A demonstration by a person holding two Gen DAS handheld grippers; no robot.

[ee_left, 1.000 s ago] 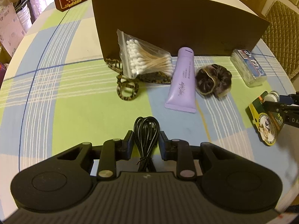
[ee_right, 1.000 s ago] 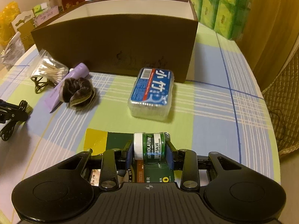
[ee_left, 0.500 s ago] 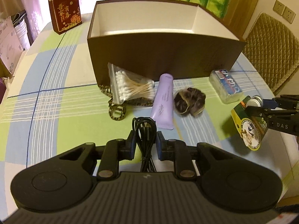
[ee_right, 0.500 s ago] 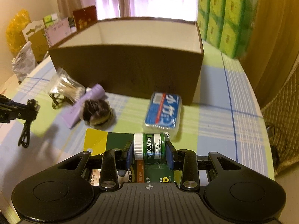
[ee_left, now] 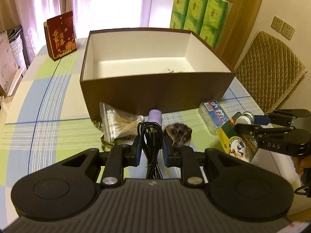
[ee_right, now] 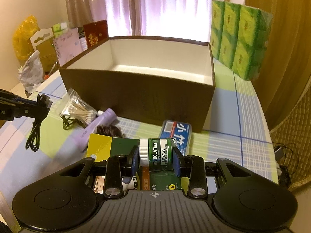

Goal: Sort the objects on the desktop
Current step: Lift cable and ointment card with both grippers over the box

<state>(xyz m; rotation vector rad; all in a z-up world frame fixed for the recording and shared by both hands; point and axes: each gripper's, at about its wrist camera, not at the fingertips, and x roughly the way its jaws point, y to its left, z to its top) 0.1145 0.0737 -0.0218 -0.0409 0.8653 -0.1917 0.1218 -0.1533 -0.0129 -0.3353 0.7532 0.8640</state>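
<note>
A: What has the left gripper (ee_left: 150, 151) got?
B: Its blue pads are closed narrow on a coiled black cable (ee_left: 151, 136), whose loose ends hang down in the air above the table (ee_left: 48, 104).

A: And the right gripper (ee_right: 155, 160)?
B: Clamped on a green lip salve jar (ee_right: 155, 153) that is fixed to a green and yellow backing card (ee_right: 101, 142), lifted clear of the cloth.

A: What lies beyond the fingers?
B: In a row along the near wall of the brown box (ee_left: 155, 91): a bag of cotton swabs (ee_left: 118, 122) on a patterned hair clip (ee_right: 67, 121), a lilac tube (ee_right: 95, 128) with its cap touching the box, a dark scrunchie (ee_left: 178, 134), then a blue tissue pack (ee_right: 176, 134) near the box's right front corner.

A: And the box itself?
B: Open, white inside, standing in the middle of the table; something pale shows just over its front wall, but I cannot tell what. Green tissue packs (ee_right: 241, 38) stand at the table's far right edge, a red gift bag (ee_left: 60, 36) at the far left.
</note>
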